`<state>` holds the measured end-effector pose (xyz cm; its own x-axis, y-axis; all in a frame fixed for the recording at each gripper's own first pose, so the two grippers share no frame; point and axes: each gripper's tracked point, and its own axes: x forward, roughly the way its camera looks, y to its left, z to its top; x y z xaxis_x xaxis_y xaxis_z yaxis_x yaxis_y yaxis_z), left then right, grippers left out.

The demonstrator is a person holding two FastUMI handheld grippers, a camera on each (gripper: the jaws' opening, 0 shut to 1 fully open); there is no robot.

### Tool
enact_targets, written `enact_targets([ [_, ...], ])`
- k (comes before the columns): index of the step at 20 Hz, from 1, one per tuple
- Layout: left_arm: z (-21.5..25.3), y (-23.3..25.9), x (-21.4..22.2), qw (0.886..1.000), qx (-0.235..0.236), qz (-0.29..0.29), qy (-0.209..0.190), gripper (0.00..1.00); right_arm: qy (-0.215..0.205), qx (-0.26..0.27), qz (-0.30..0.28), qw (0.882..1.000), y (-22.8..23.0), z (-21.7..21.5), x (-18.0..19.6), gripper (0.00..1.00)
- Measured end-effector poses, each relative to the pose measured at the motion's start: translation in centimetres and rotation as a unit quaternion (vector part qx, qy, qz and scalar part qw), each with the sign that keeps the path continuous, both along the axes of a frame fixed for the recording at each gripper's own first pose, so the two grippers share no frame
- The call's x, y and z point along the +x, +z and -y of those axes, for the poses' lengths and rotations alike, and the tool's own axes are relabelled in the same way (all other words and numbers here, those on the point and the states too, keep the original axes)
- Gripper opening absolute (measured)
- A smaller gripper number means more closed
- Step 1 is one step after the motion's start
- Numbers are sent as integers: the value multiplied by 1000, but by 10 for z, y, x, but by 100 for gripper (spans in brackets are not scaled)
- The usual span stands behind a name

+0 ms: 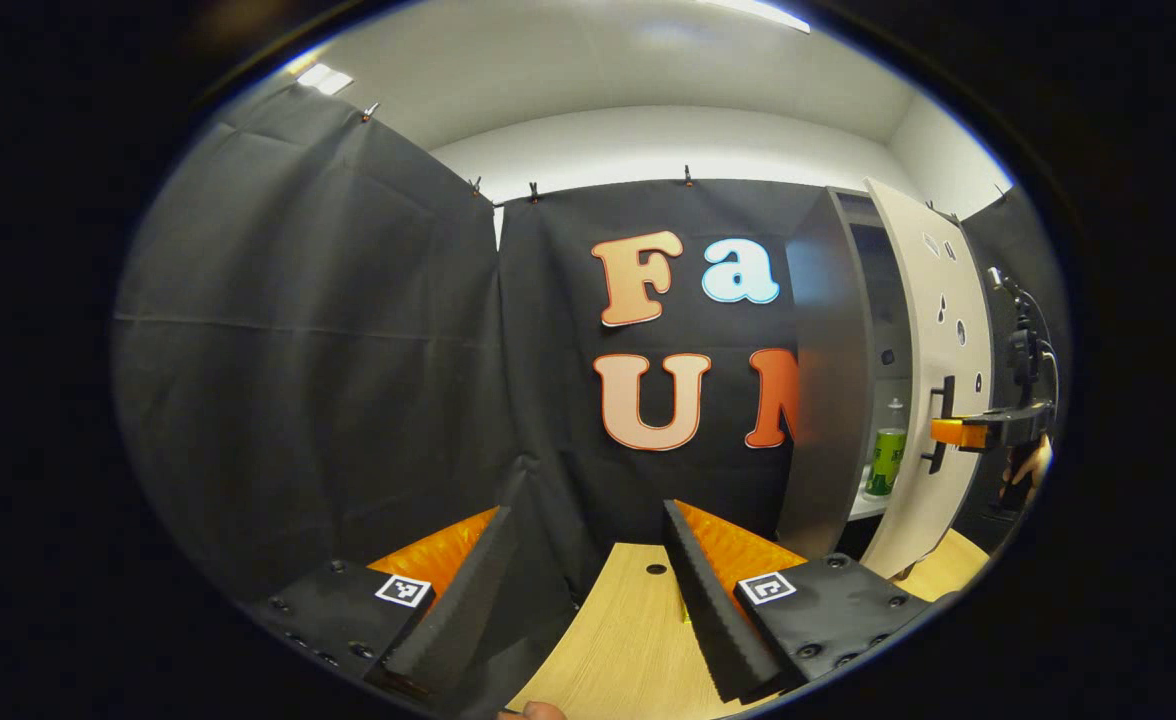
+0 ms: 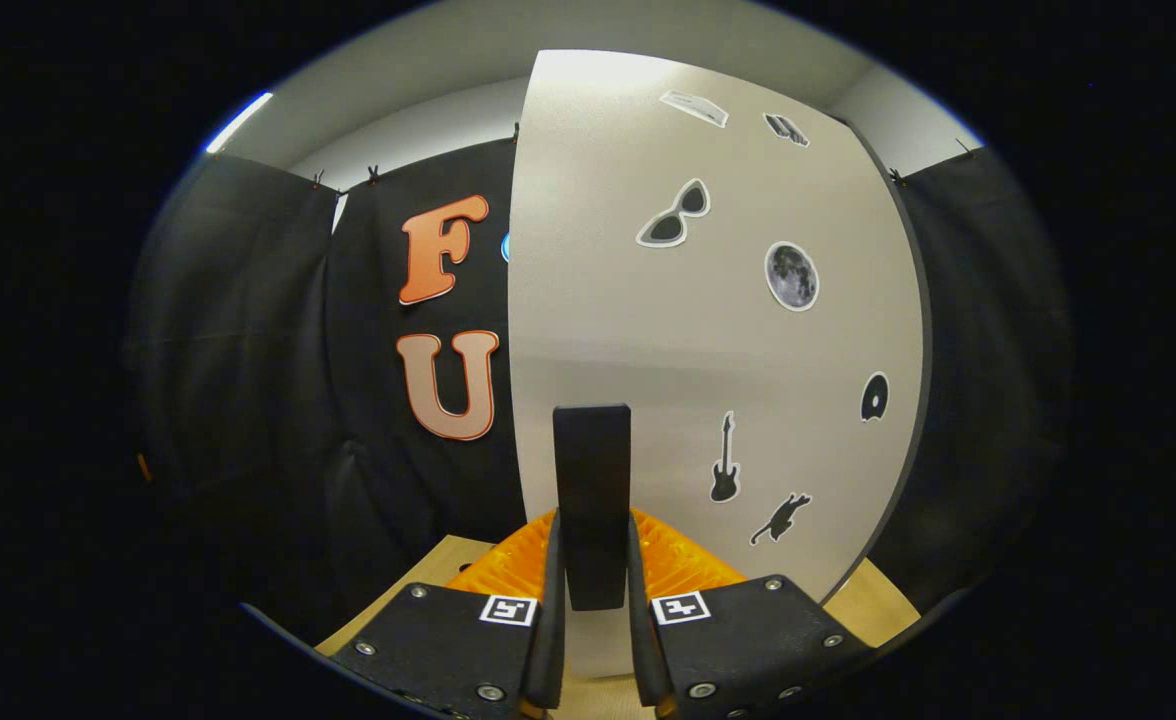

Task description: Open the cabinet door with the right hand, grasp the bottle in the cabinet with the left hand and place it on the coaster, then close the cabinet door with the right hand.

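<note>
Cabinet [image 1: 828,370]: grey, standing at far right on a wooden table [image 1: 628,640]; door [image 2: 708,330] swung partly open, pale, with small stickers on its face. Door handle [image 2: 593,500]: dark vertical bar, clamped between both fingers of the right gripper [image 2: 593,600]. Bottle [image 1: 885,458]: green, upright on a shelf inside the cabinet, seen through the gap beside the door. Left gripper [image 1: 588,590]: jaws spread wide, holding nothing, hovering over the table's near part, well apart from the cabinet.

matt cabinet door [image 2: 648,300], wood-grain table [image 1: 628,630]
</note>
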<state>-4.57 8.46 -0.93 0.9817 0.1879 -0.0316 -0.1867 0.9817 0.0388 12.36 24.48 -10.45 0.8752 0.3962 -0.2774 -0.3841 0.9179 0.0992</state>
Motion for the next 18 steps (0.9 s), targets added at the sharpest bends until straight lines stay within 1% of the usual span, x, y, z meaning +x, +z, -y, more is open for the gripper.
enact_targets([
  [1,3,0,0,1000,0,1,-4,99,1,1,0,1000,4,5,-5,26],
  [2,5,2,0,1000,2,4,-6,99,2,-2,-2,1000,5,13,-12,26],
  [4,9,7,0,1000,4,9,-12,94,1,-5,-2,1000,9,34,-31,26],
  [5,12,8,2,1000,4,10,-16,93,-1,-5,-2,1000,12,46,-42,26],
  [6,15,9,2,1000,3,11,-21,93,-2,-4,-4,1000,14,55,-50,26],
  [8,22,8,5,1000,-1,10,-29,99,-13,1,-8,1000,16,76,-63,25],
  [10,27,5,7,999,-4,9,-35,93,-24,4,-11,1000,19,93,-73,25],
  [11,29,4,6,999,-4,8,-38,93,-29,3,-9,1000,20,101,-79,22],
  [15,38,3,10,999,-8,6,-47,93,-47,0,-8,999,23,138,-100,16],
  [18,49,4,11,998,-11,8,-56,99,-56,-7,-8,998,26,158,-110,13],
])
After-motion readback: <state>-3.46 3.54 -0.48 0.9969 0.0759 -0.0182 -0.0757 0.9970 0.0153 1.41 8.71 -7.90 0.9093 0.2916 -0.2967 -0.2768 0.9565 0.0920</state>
